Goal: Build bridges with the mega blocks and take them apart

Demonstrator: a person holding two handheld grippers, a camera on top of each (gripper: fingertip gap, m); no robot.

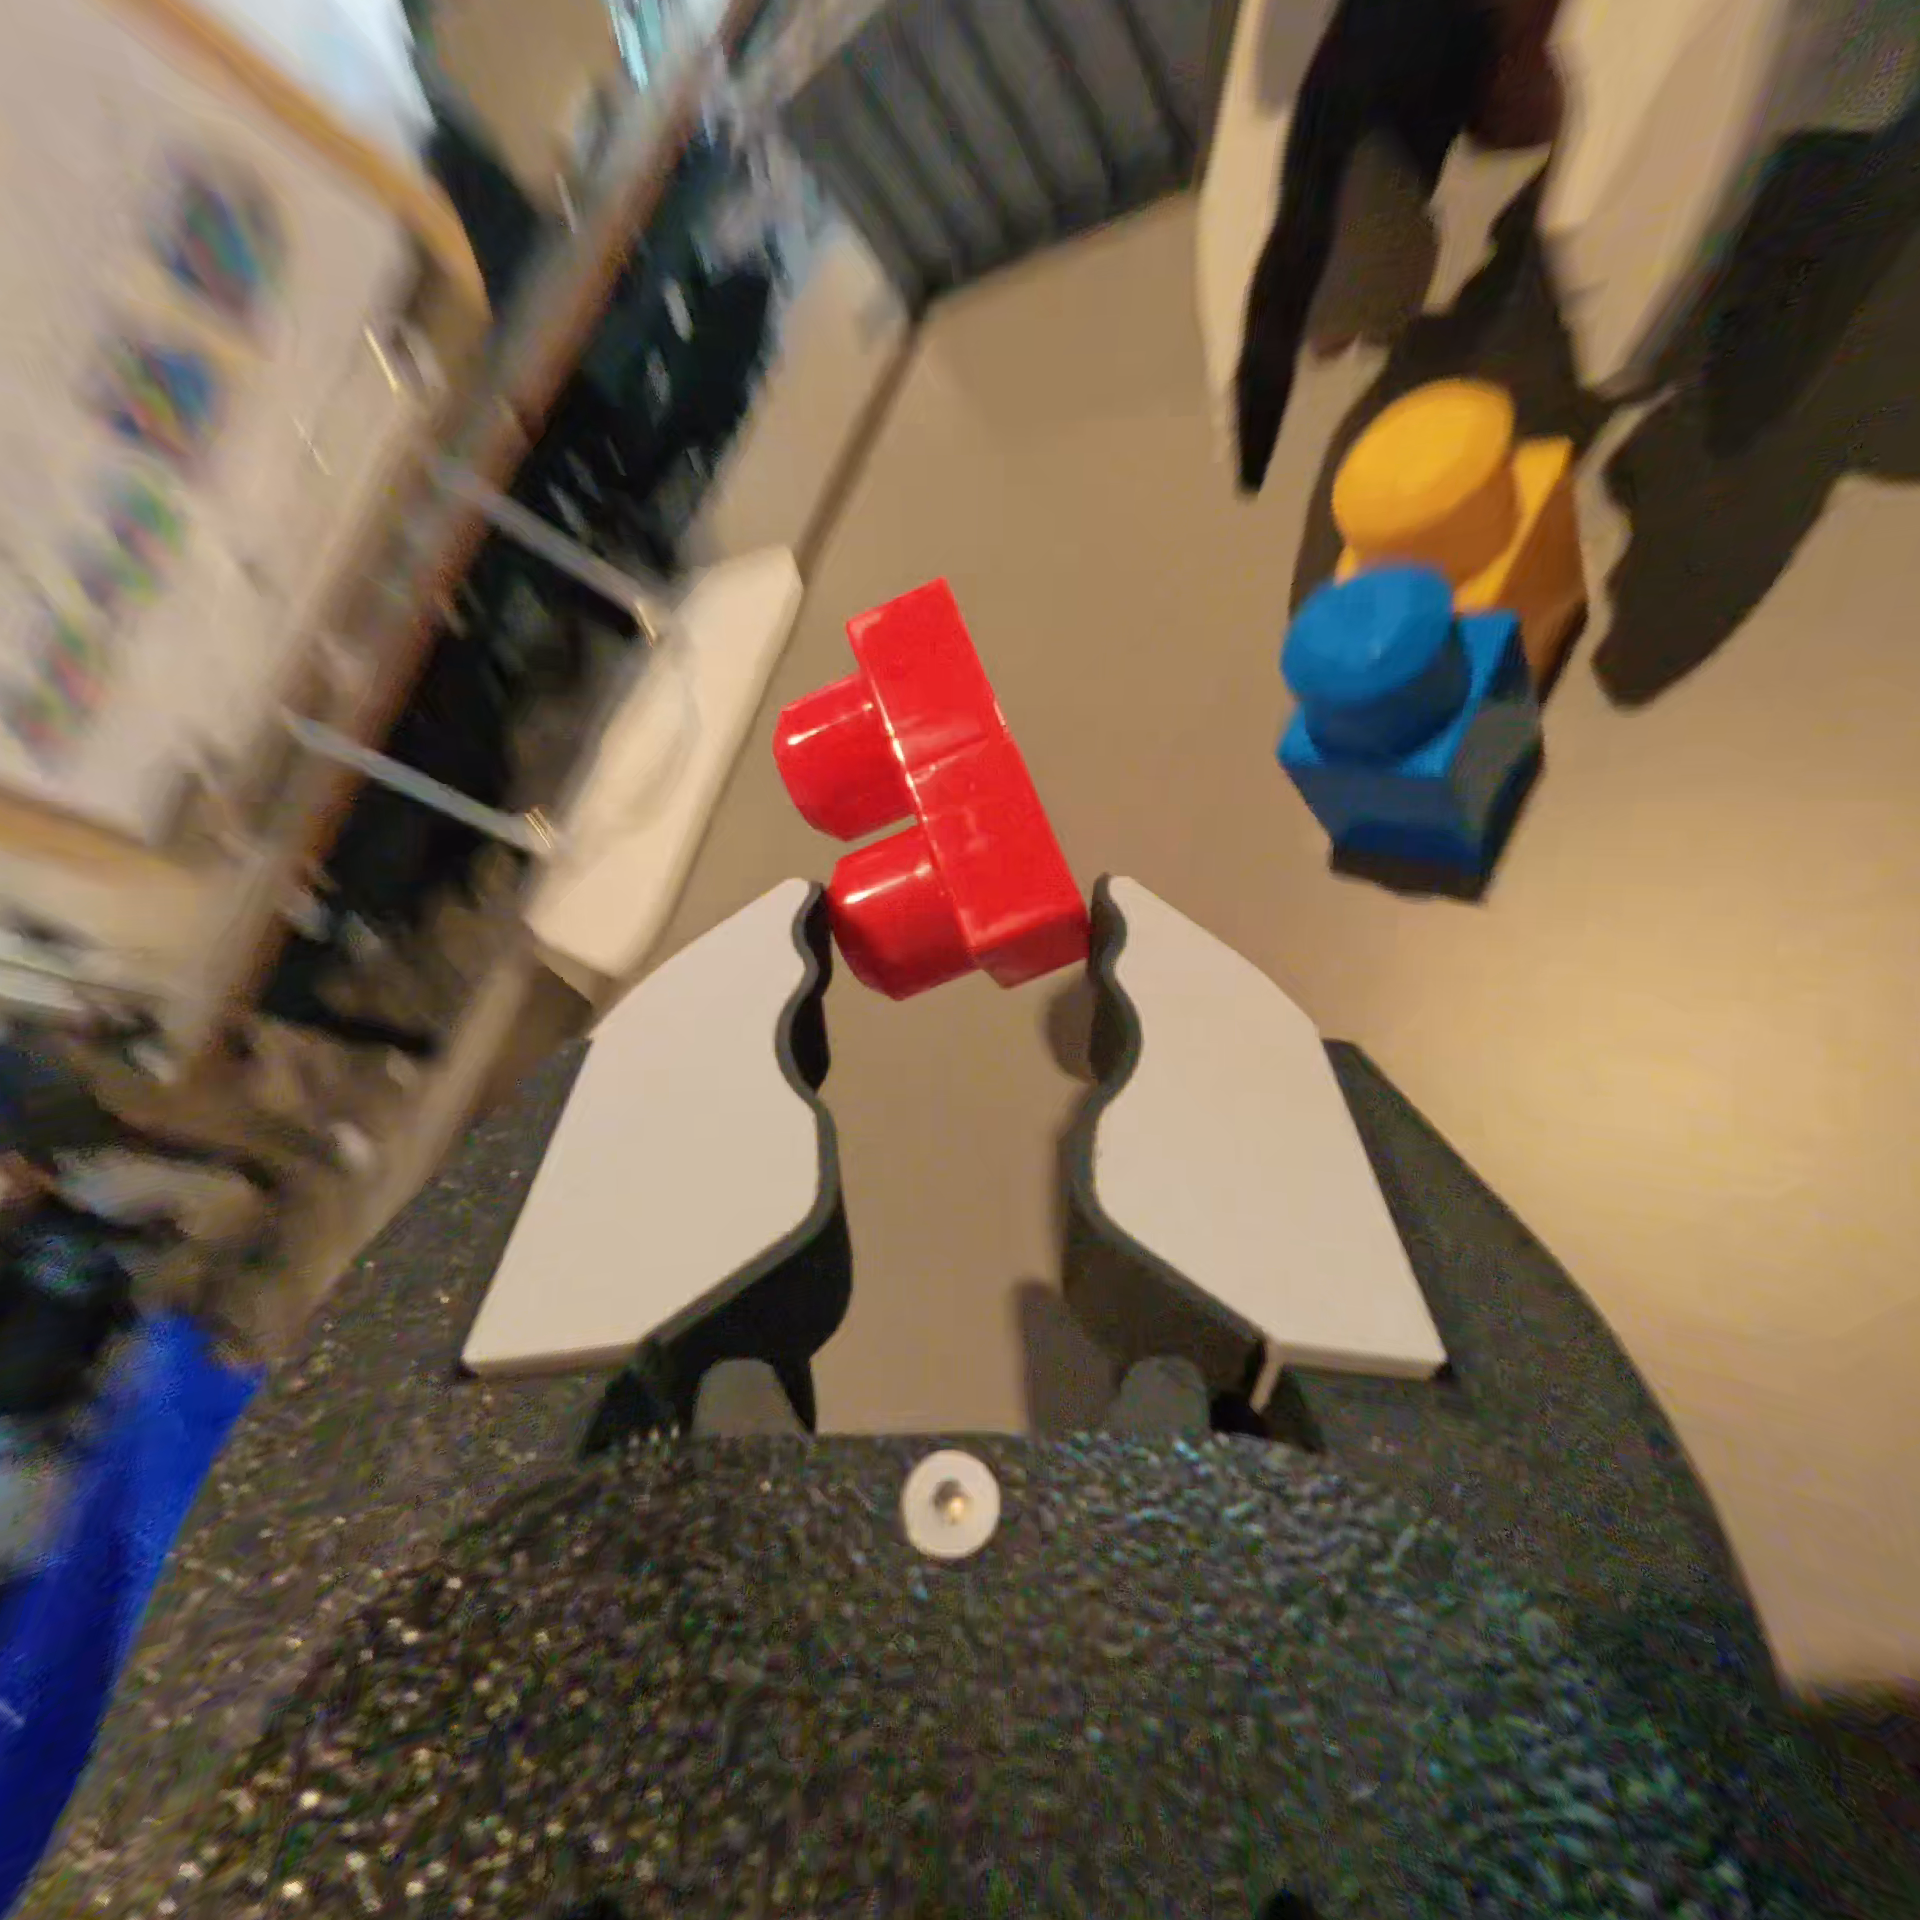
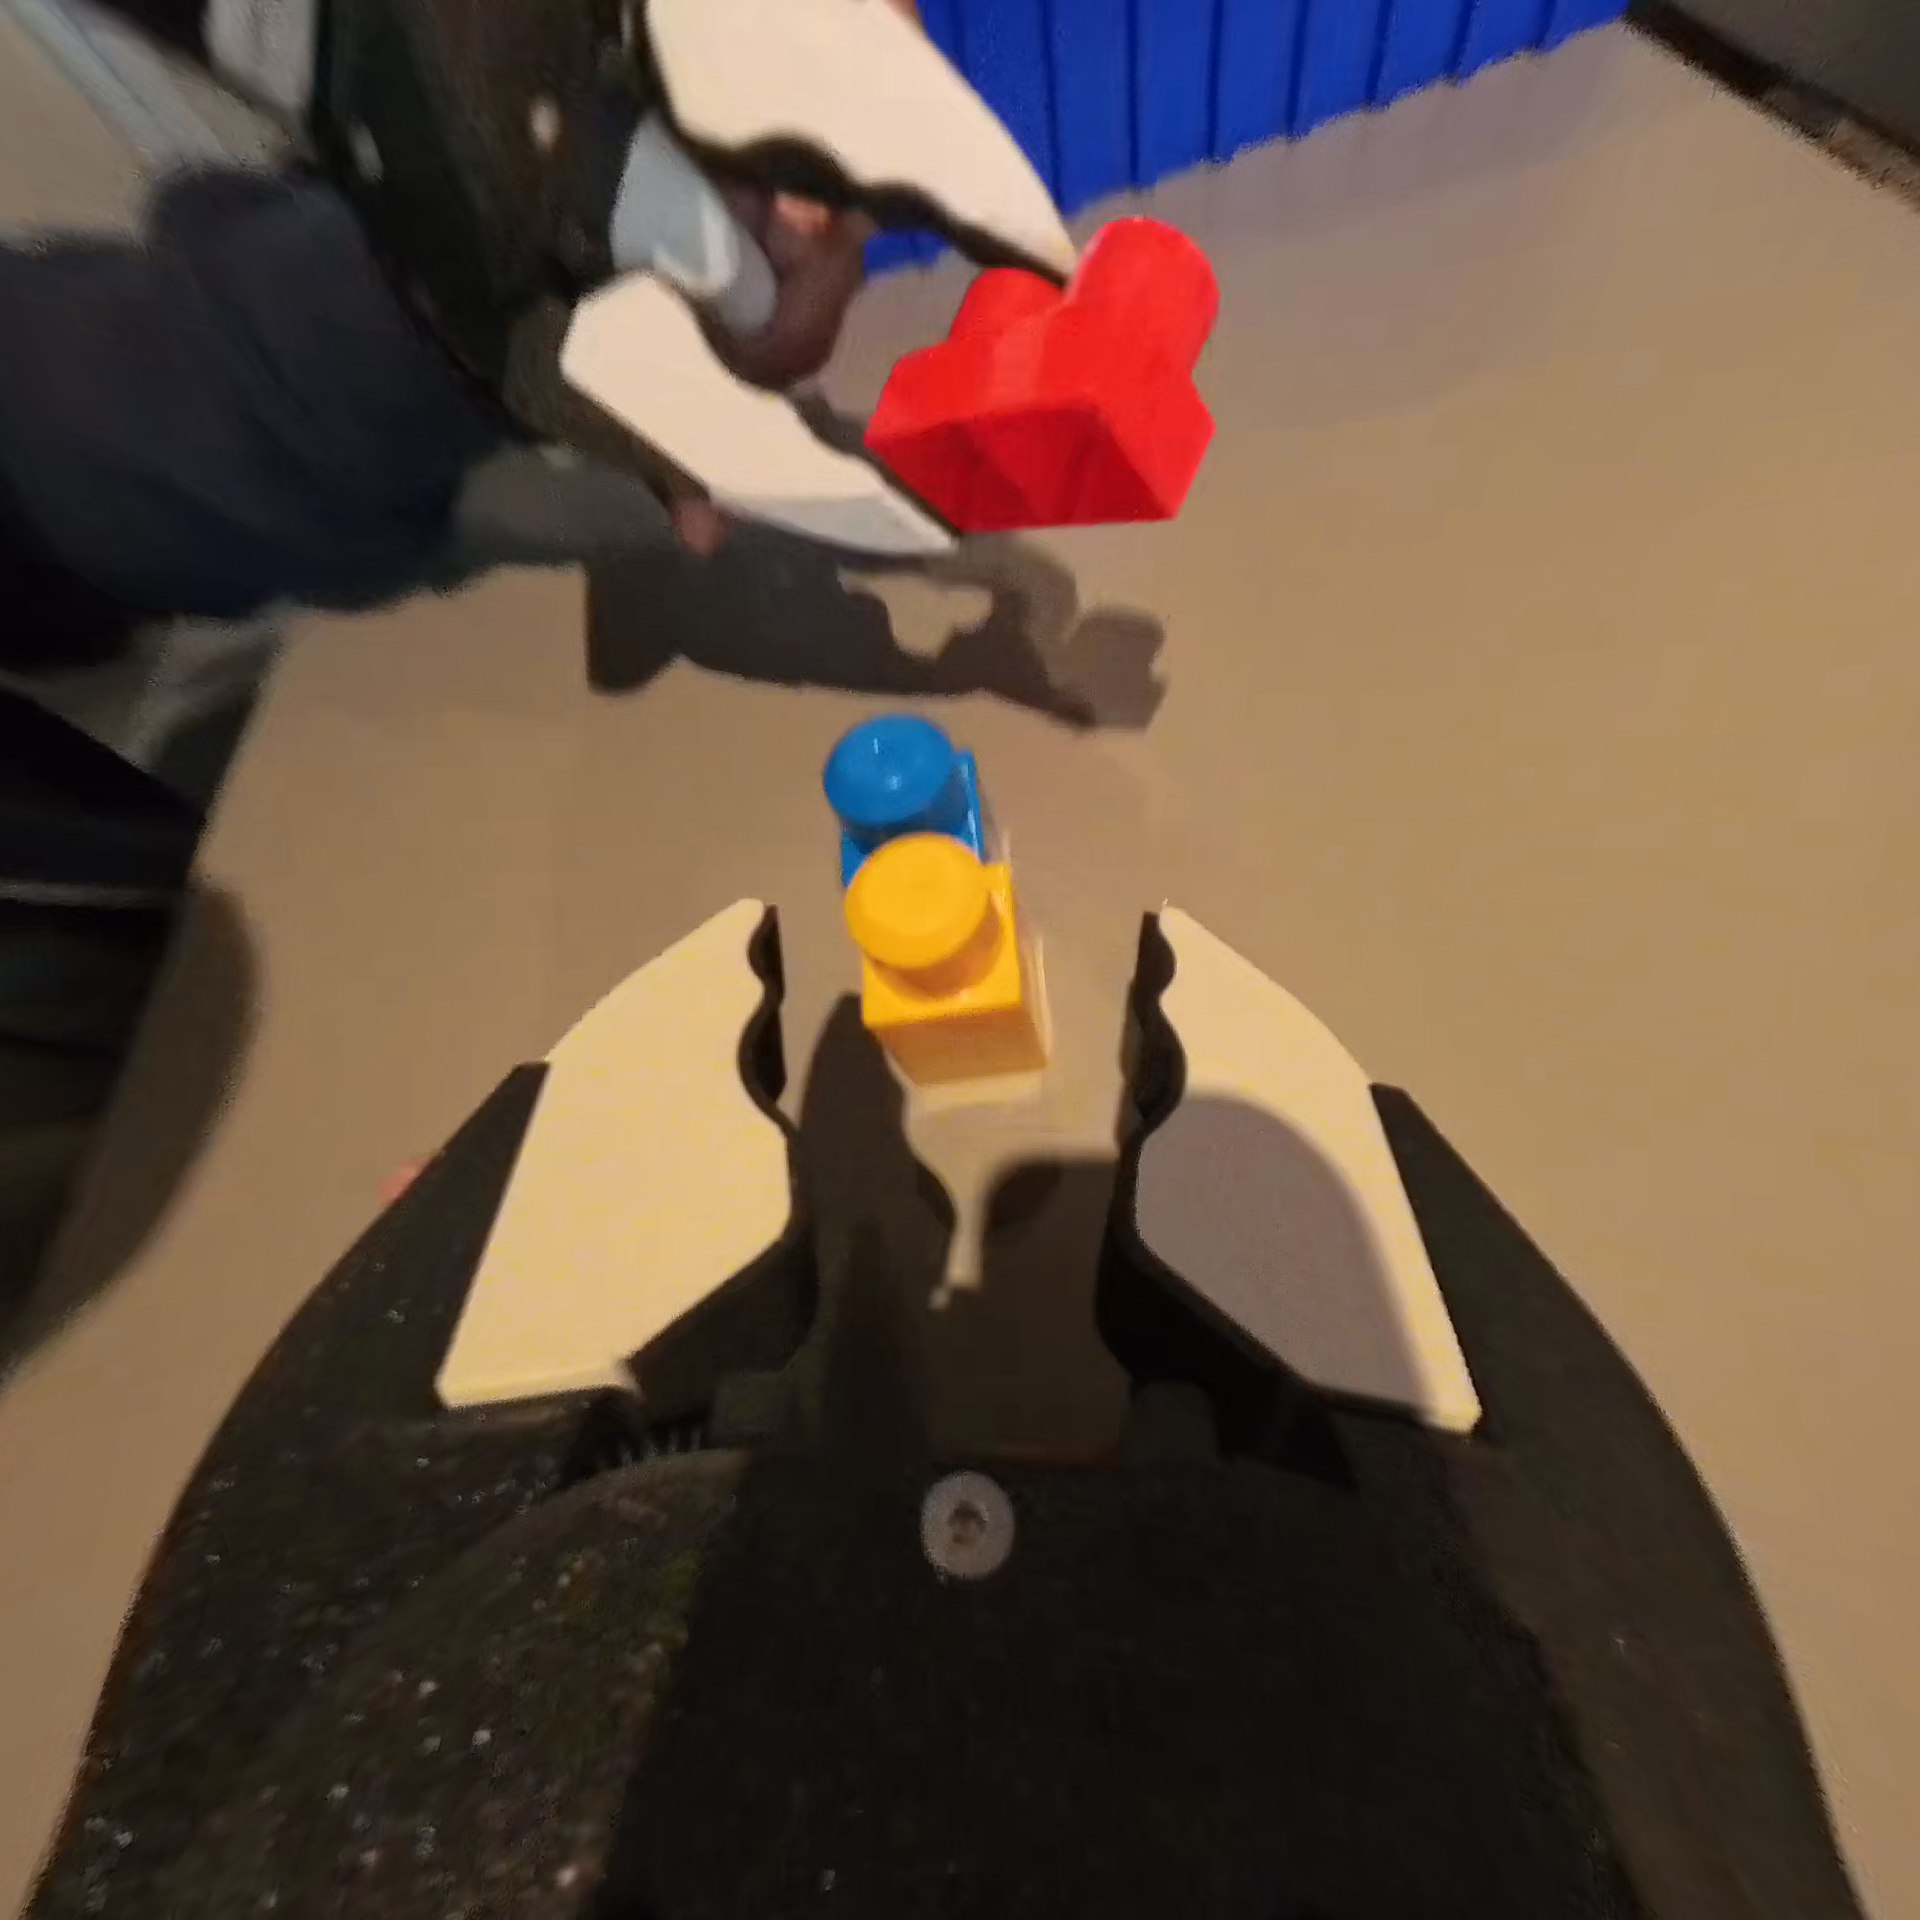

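Tan counter [image 2: 1558, 935], bare and smooth; blue ribbed bin [image 2: 1247, 83] at its far edge. Room behind is blurred.

My left gripper [image 1: 958, 920] is clamped on the red two-stud block [image 1: 935, 790], held in the air. My right gripper [image 2: 956, 935] is spread, empty, straddling the yellow block [image 2: 951, 987]; the blue block [image 2: 899, 784] touches it behind.

Blocks look light, rigid, glossy; I would pinch the flat sides.
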